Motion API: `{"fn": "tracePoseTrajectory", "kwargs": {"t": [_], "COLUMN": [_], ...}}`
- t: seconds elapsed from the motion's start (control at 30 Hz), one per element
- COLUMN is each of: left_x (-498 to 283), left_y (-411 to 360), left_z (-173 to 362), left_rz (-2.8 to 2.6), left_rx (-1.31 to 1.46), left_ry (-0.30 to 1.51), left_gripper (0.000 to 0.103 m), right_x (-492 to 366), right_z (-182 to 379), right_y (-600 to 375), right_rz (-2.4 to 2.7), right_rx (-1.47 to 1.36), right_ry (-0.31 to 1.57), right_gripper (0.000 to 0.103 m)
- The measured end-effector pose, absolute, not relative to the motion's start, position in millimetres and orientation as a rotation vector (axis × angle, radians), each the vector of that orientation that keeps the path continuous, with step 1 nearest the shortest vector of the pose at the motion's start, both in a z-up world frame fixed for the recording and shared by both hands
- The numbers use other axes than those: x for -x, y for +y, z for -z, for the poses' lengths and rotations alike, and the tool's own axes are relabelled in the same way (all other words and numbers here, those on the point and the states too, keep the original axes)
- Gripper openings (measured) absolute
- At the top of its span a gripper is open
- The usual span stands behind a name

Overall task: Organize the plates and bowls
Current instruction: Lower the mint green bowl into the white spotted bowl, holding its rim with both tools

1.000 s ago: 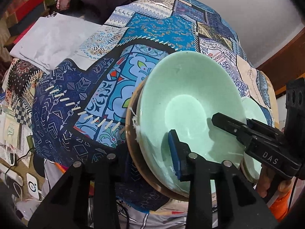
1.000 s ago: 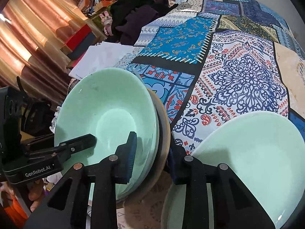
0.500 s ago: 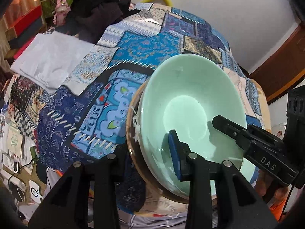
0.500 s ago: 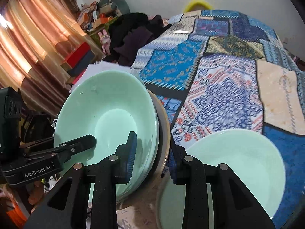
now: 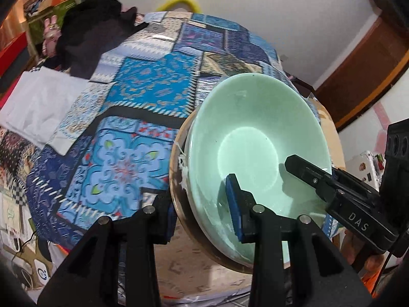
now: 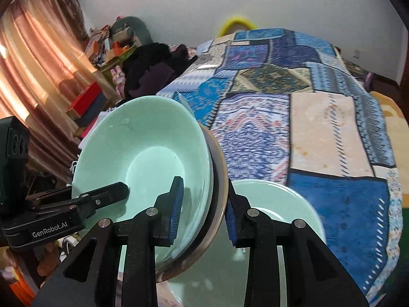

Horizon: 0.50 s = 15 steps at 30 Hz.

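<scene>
Glossy pale-green bowl (image 5: 253, 138), round and deep, nested in a brown wooden plate (image 6: 220, 179), stack tilted and lifted above the patchwork quilt (image 5: 143, 94) on a bed. Left gripper (image 5: 202, 209) clamped on one rim of the stack, right gripper (image 6: 203, 204) clamped on the opposite rim; blue ribbed pads inside the bowl and behind the plate. Second smooth green bowl (image 6: 288, 204) below, on the quilt.

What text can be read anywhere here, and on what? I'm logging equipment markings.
"DAS": on the right tongs, seen from the left wrist.
"GenRobot.AI": on the left tongs, seen from the right wrist.
Round logo on a white item at the lower left of the left wrist view: too small to read.
</scene>
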<state>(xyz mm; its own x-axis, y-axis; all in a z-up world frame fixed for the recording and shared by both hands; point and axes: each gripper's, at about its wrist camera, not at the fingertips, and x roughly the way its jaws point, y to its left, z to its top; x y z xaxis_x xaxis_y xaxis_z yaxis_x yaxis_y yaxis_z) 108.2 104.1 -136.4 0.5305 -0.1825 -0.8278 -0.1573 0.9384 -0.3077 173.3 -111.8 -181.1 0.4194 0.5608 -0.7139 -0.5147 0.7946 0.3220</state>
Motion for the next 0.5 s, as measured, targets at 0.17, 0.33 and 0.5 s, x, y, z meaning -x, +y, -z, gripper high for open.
{"fn": "tracePoseTrajectory", "kwargs": {"t": [0.17,0.33,0.5], "left_x": [-117,-122,-125], "left_y": [81,58,39], "left_z": [136,140,146], "left_rz": [0.049,0.084,0.11], "left_rx": [0.349,0.334,0.314], "left_ry": [1.029,1.049,1.074], "left_gripper": [0.035,0.035,0.035], "right_x": [-173,-171,-169], "right_z": [181,185,192], "right_y": [-137,-160,-179], "right_rz": [-0.637,-0.609,-0.585], "right_rx": [-0.069,-0.094,-0.119], "right_ry": [0.909,0.916,0.931], "right_gripper": [0.027,0.027,0.027]}}
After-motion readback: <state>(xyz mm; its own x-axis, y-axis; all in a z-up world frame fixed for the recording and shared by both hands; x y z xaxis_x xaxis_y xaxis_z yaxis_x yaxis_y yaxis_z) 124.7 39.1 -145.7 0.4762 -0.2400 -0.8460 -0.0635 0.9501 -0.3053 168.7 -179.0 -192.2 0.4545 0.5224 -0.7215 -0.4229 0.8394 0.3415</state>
